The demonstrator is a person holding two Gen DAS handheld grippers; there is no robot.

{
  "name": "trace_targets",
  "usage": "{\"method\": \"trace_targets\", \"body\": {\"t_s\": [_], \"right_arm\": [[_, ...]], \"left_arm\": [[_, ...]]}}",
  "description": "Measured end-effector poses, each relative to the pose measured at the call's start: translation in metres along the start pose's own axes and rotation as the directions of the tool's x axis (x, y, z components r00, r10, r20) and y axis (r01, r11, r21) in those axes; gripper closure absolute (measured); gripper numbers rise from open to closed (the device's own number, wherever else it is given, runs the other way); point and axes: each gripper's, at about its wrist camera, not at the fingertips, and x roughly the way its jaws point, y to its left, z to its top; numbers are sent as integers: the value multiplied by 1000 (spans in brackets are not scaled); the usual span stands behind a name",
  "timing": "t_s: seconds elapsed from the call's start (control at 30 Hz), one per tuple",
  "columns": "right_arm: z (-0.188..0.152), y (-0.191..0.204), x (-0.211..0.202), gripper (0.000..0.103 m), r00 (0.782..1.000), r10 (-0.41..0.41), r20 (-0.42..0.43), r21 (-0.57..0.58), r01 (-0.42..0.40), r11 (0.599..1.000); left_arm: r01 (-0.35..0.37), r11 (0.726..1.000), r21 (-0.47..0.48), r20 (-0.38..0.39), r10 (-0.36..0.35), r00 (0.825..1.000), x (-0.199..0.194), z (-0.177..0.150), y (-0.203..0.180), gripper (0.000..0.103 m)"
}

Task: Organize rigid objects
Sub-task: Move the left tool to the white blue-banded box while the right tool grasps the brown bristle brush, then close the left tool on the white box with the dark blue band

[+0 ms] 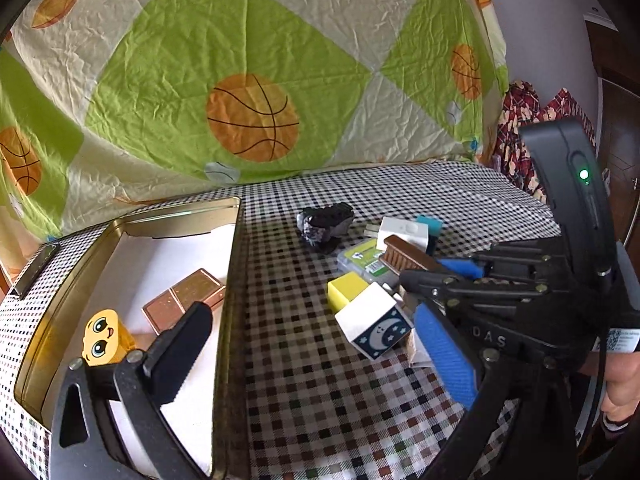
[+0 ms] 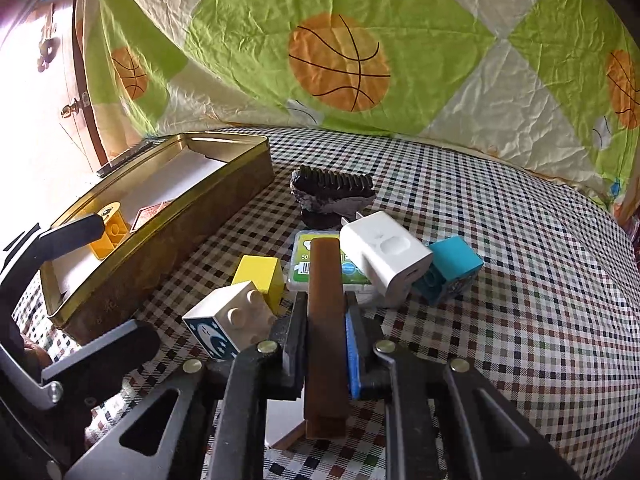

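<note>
Now, at nine o'clock, the open gold metal tin (image 2: 192, 204) holds a yellow face-printed toy brick (image 1: 105, 338) and a copper foil-wrapped bar (image 1: 185, 298). The left gripper (image 1: 276, 344) hovers over the tin's rim, fingers spread wide, nothing between them. Toward the centre sit a white moon-printed brick (image 2: 228, 322), a plain yellow block (image 2: 262, 276), a black comb-shaped piece (image 2: 334, 194), a white charger plug (image 2: 386, 256) and a teal brick (image 2: 454, 266). At six o'clock, the right gripper (image 2: 326, 332) clamps a long brown rectangular bar (image 2: 326, 304).

A basketball-print sheet (image 1: 252, 116) hangs behind the checkered tablecloth (image 2: 520, 280).
</note>
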Motion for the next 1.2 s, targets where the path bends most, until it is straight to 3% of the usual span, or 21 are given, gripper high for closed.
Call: {"method": "trace_targets", "body": {"t_s": [0.17, 0.3, 0.37, 0.6, 1.2], "right_arm": [[-7, -9, -18, 86, 998, -36, 54, 43, 34, 999], [-15, -21, -32, 86, 996, -52, 79, 96, 45, 994], [-17, -28, -37, 86, 995, -45, 89, 122, 34, 992], [-25, -42, -47, 86, 995, -55, 82, 162, 41, 986], [-34, -49, -61, 86, 992, -48, 115, 175, 27, 984]], "left_arm": [[28, 999, 23, -21, -27, 999, 4, 0, -8, 3], [51, 996, 71, -62, -47, 997, 10, 0, -21, 20], [73, 995, 75, -97, -65, 993, 17, 0, -25, 23], [106, 994, 40, -195, -97, 976, 39, 0, -31, 24], [70, 995, 64, -191, -56, 980, 36, -2, -24, 25]]}}
